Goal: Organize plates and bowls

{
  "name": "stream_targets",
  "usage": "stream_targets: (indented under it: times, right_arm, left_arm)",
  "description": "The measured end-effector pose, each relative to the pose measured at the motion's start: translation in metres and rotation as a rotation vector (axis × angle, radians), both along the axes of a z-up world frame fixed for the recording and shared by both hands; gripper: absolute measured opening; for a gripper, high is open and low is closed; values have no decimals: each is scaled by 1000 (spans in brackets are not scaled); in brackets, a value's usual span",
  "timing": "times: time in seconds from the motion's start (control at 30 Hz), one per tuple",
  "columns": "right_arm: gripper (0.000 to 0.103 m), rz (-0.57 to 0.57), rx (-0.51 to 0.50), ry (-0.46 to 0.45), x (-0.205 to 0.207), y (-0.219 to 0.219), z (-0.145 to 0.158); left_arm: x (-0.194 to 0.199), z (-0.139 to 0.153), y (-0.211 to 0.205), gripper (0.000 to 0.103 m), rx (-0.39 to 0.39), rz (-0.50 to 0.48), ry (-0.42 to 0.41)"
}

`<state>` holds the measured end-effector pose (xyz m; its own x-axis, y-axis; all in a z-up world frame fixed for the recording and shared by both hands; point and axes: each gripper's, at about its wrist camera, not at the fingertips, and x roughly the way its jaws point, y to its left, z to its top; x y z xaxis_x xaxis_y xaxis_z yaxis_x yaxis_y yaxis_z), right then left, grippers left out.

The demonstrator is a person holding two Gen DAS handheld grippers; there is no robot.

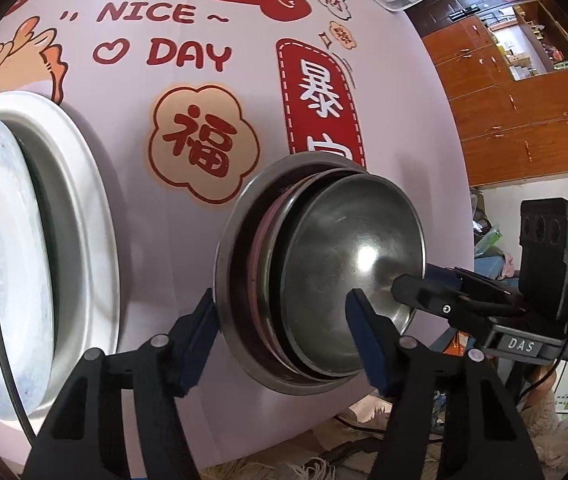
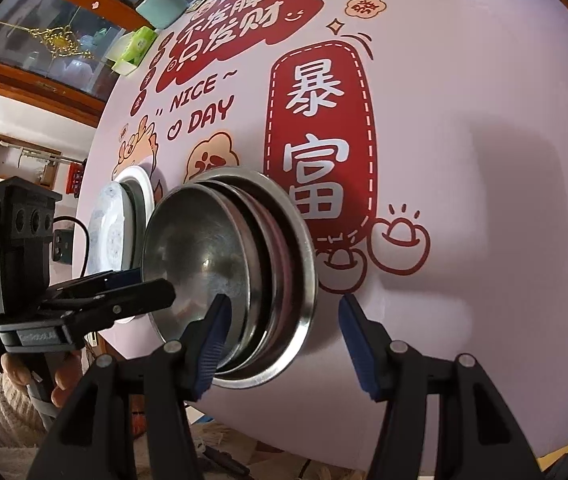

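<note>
– Where are the bowls?

– The steel bowls (image 1: 324,280) sit nested in one stack on the pink printed tablecloth (image 1: 143,208), just beside the white plates (image 1: 83,240), which are also stacked.

– And the left gripper (image 1: 279,304)?

– It straddles the near wall of the stack, with one pad at the outer bowl's rim and the other inside the innermost bowl. The gap is middling. The outer pad looks to be touching the rim, but I cannot tell whether the two pads actually pinch the metal.

– The right gripper (image 2: 286,300)?

– It comes in from the opposite side. One pad lies over the bowls' rims, while the other stands apart from the outer bowl, above bare cloth. Its jaws are half spread and gripping nothing.

– Do the two tools meet?

– They are close, and both point into the same stack.
</note>
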<state>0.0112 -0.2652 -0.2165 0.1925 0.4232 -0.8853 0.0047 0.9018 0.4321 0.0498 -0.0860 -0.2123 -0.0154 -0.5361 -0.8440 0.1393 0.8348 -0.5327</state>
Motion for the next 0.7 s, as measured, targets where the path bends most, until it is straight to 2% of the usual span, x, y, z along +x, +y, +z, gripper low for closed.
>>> stream_targets:
  times: [0.13,0.3,0.7]
  right_arm:
    - [39,12,12,11,1,1,-3]
    - [35,13,-3,16,2,2,-4]
    - [32,13,-27,62,6,5,-6]
  left_arm:
    - [1,-2,3,49,16,6,9]
    - [3,-5,9,37,29,14,28]
    - [1,-1,0,37,110,-14,27]
